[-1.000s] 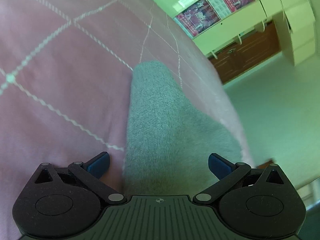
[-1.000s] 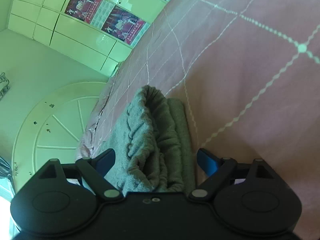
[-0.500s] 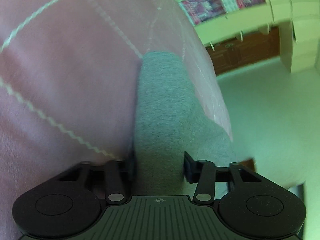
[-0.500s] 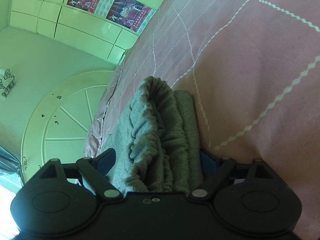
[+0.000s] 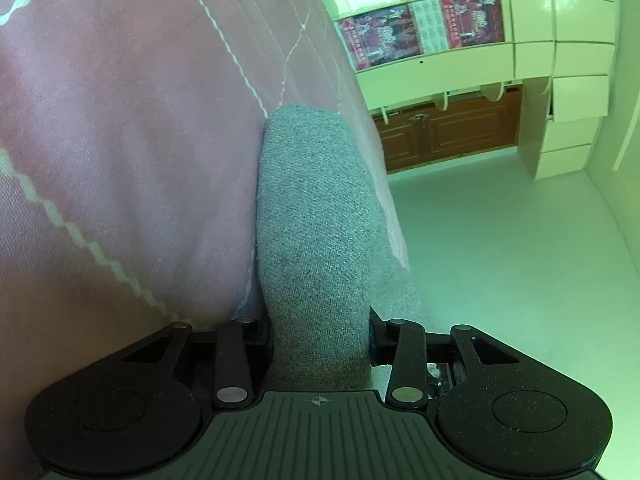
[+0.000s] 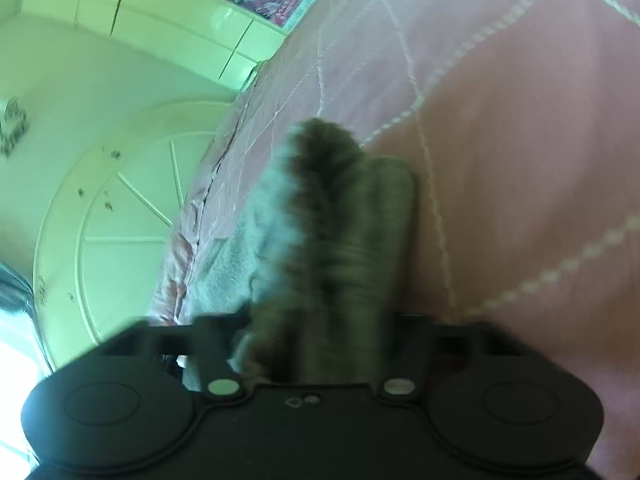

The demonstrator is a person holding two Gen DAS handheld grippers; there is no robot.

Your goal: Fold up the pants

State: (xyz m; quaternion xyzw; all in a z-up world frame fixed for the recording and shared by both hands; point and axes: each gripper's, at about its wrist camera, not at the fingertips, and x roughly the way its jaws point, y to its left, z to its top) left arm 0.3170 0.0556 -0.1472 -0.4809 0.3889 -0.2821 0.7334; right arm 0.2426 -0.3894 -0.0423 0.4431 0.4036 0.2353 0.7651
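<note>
The grey pants (image 5: 316,216) lie on the pink quilted bed cover (image 5: 120,152), near its edge. My left gripper (image 5: 320,332) is shut on a smooth folded end of the pants, which runs away from the jaws as a thick grey roll. My right gripper (image 6: 320,332) is shut on the bunched, gathered end of the pants (image 6: 336,216); this view is blurred by motion. The fingertips of both grippers are hidden behind the cloth.
The bed edge drops to a pale floor (image 5: 500,248) on the right in the left wrist view. Cream cabinets with red posters (image 5: 424,32) and a brown wooden cupboard (image 5: 448,128) stand beyond. A round pale platform (image 6: 120,220) lies beside the bed in the right wrist view.
Both grippers went from open around the pants to shut on them, the left first, then the right. The right view is now blurred and both views have tilted.
</note>
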